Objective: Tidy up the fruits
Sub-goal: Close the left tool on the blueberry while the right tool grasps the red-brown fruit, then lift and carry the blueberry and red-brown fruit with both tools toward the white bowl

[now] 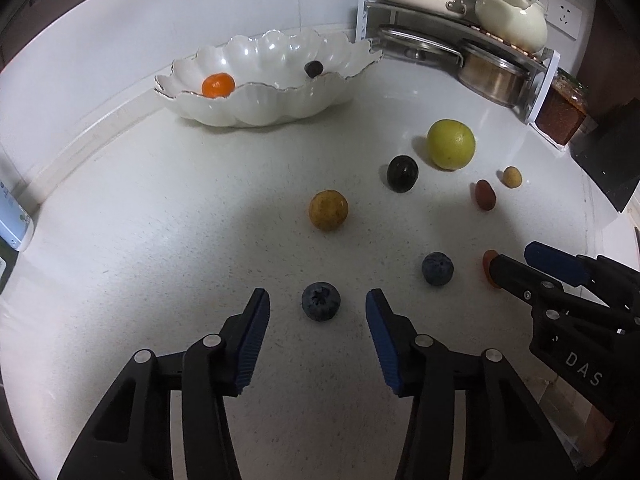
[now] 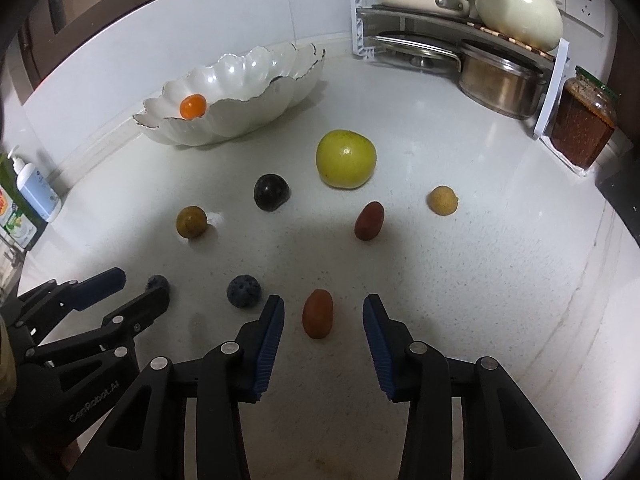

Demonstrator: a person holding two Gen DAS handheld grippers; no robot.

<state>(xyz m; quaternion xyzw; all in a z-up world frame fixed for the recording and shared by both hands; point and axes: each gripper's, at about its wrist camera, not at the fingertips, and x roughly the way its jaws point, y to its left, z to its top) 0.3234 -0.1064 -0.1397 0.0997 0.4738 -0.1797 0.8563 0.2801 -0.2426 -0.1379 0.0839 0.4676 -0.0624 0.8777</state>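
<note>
A white scalloped bowl (image 1: 256, 108) at the back holds an orange fruit (image 1: 217, 85) and a dark berry (image 1: 313, 68). My left gripper (image 1: 318, 304) is open around a blueberry (image 1: 321, 301) on the counter. A second blueberry (image 1: 437, 268) lies to its right. My right gripper (image 2: 323, 312) is open around a reddish-brown oval fruit (image 2: 317, 313). Further off lie a green round fruit (image 2: 346, 159), a black plum (image 2: 271, 192), a brown-yellow ball (image 2: 191, 222), another reddish oval fruit (image 2: 369, 221) and a small tan fruit (image 2: 442, 199).
A rack (image 2: 460, 28) with pots, lids and cream cookware stands at the back right corner. A jar of red sauce (image 2: 582, 128) stands beside it. A soap bottle (image 2: 34, 190) is at the left wall. The white counter (image 2: 480, 280) stretches right.
</note>
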